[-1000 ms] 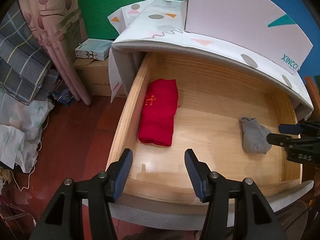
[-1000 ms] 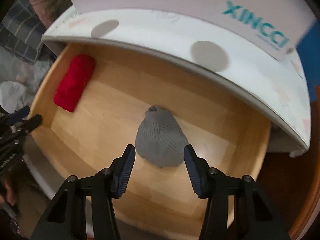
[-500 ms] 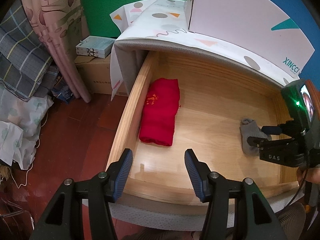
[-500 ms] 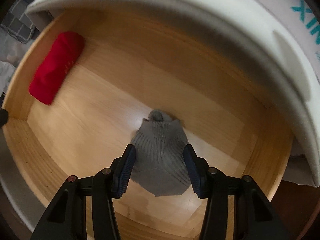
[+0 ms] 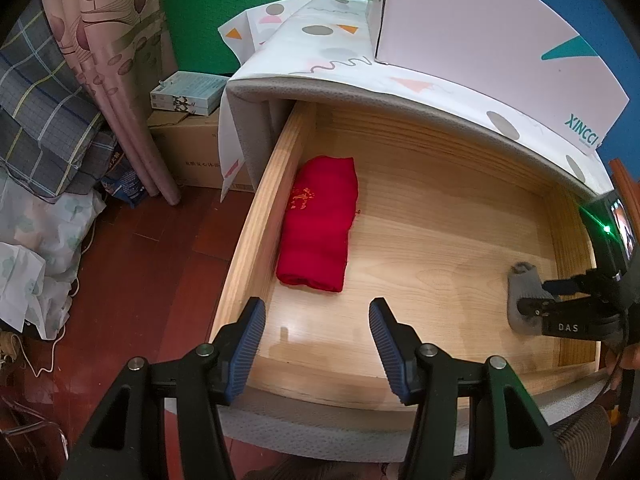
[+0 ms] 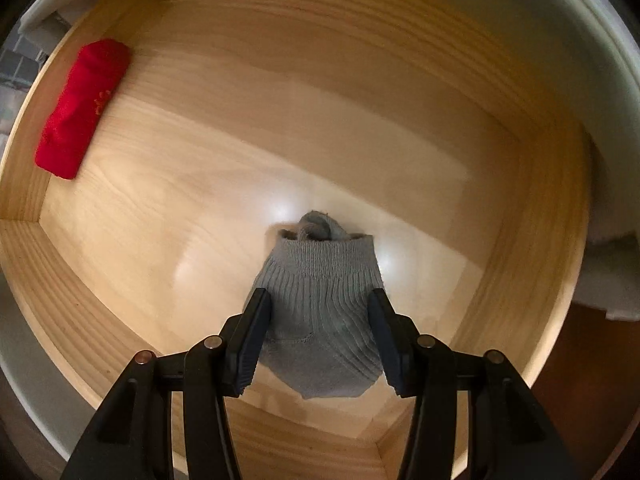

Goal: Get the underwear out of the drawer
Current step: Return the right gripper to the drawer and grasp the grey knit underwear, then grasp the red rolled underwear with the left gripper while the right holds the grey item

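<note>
Between the right gripper's (image 6: 318, 334) spread fingers (image 6: 256, 340) lay the grey knitted garment (image 6: 320, 312), flat on the drawer (image 6: 532, 240) floor, pads straddling it without pressing. Closing too high would likely pinch only a fold and let it slip. Left of those fingers, well apart, lay the folded red garment (image 5: 320, 220). The left gripper (image 5: 317, 344) hung open over the drawer's front edge, holding nothing. Beyond, the cloth-covered top (image 5: 360, 72) overhung the back.

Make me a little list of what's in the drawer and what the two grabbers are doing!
drawer: wooden, pulled open
red folded cloth: lies flat by the drawer's left wall
grey knitted cloth: lies near the right wall
right gripper: pointing down, open jaws on either side of the grey cloth, not squeezing it
left gripper: open, empty, over the drawer's front edge
</note>
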The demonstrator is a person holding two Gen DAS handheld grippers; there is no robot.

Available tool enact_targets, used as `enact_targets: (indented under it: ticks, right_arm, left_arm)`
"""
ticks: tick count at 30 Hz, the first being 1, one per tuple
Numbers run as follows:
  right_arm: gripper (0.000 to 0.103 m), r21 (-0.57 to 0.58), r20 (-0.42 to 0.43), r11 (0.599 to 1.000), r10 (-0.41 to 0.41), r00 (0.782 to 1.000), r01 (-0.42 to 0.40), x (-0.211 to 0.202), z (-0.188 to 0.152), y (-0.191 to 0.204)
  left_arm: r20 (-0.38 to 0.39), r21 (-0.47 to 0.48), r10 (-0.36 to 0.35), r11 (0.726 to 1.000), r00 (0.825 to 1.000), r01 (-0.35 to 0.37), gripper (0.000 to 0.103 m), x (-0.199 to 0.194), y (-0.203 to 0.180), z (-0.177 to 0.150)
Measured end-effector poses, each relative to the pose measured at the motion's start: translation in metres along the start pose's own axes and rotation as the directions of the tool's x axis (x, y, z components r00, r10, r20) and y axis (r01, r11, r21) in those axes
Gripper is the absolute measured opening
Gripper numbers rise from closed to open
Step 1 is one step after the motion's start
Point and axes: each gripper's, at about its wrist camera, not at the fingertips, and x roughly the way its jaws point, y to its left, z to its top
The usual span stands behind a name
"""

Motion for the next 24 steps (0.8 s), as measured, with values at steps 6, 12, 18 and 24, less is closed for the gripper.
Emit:
enact_targets:
  ticks: [6, 12, 18, 24]
  right_arm:
    - [0.049, 0.09, -0.055, 0.996, 0.013, 0.998, -0.008, 0.002, -0.017, -0.017]
    - [0.049, 0.17, -0.102, 0.985, 0.03, 0.994, -0.012, 0.003, -0.037, -0.026]
    - [0.05, 0.22, -0.14, 0.975, 0.025, 0.99, 0.006, 0.005, -0.049, -0.021]
    - [0.05, 0.255, -0.136, 0.967, 0.022, 0.99, 0.013, 0.003, -0.061, -0.018]
  left_arm:
    - [0.001, 0.0, -0.002, 1.0, 1.0, 0.002, 0.055, 0.0, 0.0, 0.0]
    - [0.0, -0.001, -0.001, 1.0, 1.0, 0.001, 0.055, 0.0, 0.0, 0.0]
    - [-0.02, -0.005, -0.006, 1.0, 1.0, 0.006, 0.055, 0.002, 0.0, 0.001]
    - [-0.029, -0.005, 0.005, 1.0, 1.0, -0.005, 0.055, 0.005, -0.001, 0.0]
